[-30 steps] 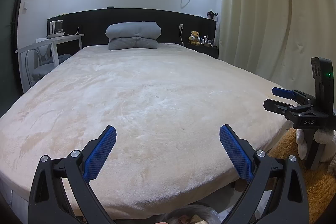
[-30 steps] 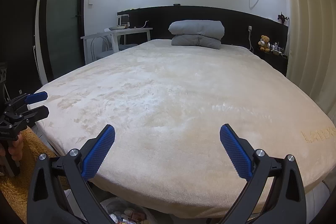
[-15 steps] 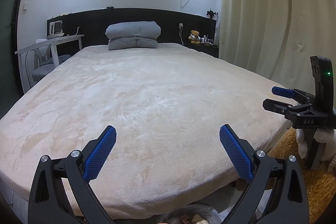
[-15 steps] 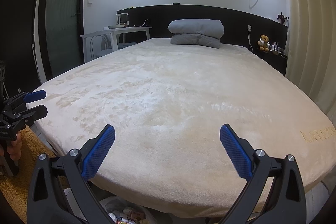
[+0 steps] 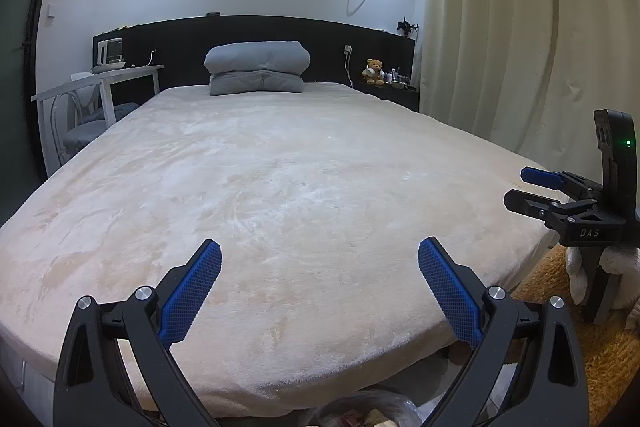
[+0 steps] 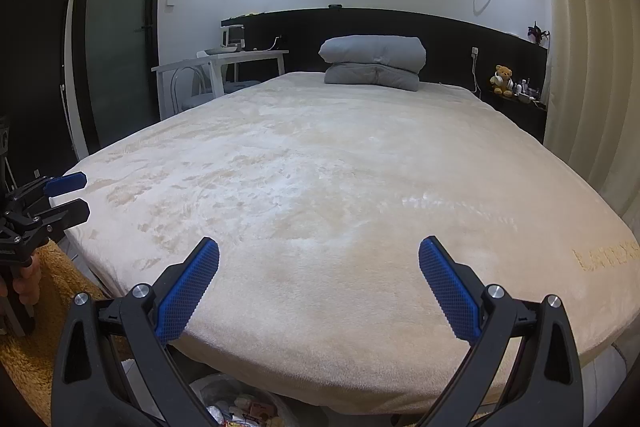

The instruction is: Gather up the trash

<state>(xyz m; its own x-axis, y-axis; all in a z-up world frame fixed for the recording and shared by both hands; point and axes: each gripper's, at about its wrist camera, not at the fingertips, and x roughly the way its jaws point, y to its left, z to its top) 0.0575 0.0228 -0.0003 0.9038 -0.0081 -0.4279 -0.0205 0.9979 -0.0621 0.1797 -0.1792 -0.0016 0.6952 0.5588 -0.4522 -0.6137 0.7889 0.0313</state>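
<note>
My left gripper (image 5: 319, 287) is open and empty, held above the foot edge of a wide bed with a cream plush cover (image 5: 280, 187). My right gripper (image 6: 319, 285) is open and empty, also above the foot edge of the bed (image 6: 340, 179). A clear plastic bag holding trash (image 6: 236, 407) lies on the floor below the foot of the bed; it also shows in the left wrist view (image 5: 360, 413). The right gripper shows at the right of the left wrist view (image 5: 532, 191), and the left gripper at the left of the right wrist view (image 6: 68, 197). No trash shows on the bed cover.
A folded grey quilt (image 5: 256, 67) sits at the head of the bed against a black headboard. A white desk and chair (image 5: 96, 99) stand left of the bed. A teddy bear (image 5: 374, 71) sits on a shelf by the curtains (image 5: 520, 27). An orange shaggy rug (image 5: 608, 355) covers the floor.
Both grippers have barely moved. The right wrist view has tilted down slightly. Both stay open.
</note>
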